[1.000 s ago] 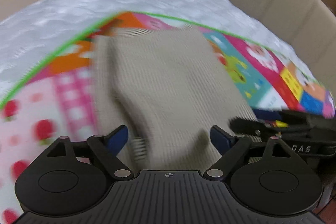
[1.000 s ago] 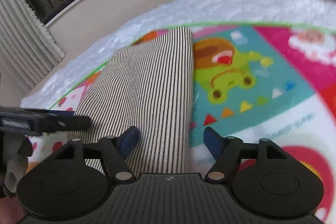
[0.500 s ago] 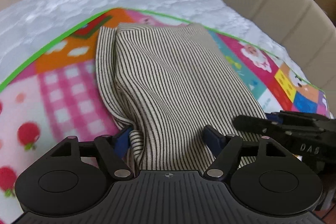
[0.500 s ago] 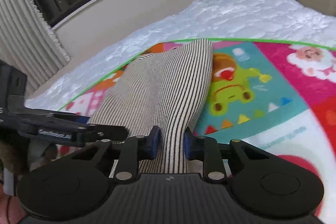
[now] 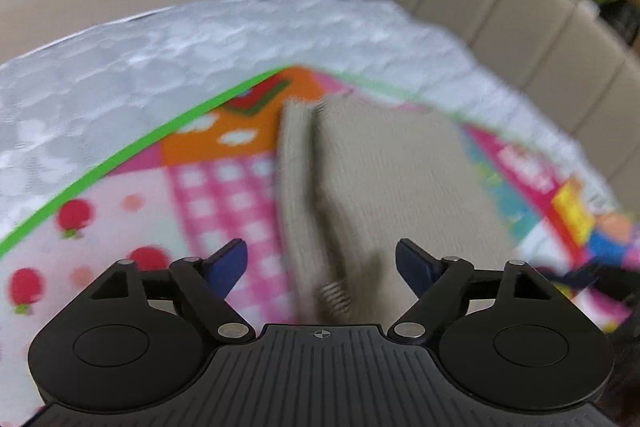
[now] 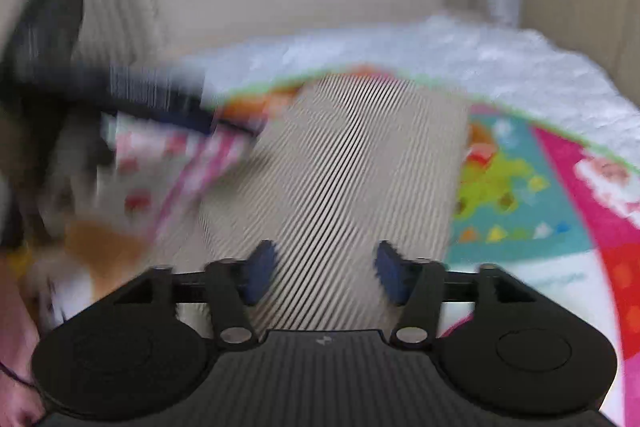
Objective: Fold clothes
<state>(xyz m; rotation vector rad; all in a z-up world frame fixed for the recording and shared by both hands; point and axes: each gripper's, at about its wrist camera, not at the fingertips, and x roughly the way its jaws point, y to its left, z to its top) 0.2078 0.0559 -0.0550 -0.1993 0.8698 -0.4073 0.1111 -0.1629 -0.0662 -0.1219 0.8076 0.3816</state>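
Striped garment (image 6: 344,179) lies folded mid-frame on the play mat (image 5: 208,187); left claw (image 5: 320,263) and right claw (image 6: 320,275) are opening, grasping nothing. Regrip the near hem squarely.

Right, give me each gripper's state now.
Left gripper: jaws opening, holding nothing; striped garment lies beneath.
Right gripper: jaws opening, garment released.

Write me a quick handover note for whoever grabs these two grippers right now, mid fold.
Left gripper: jaws apart and opening, pressing on nothing.
Right gripper: jaws apart and opening, striped cloth shows between them, not pinched.
Striped garment: lies folded lengthwise on the colourful play mat, which sits on the white bedcover.
Done: a long narrow fold, both grips let go.
Left: probably fold it across; the pictures are blurred, so check the edges first.
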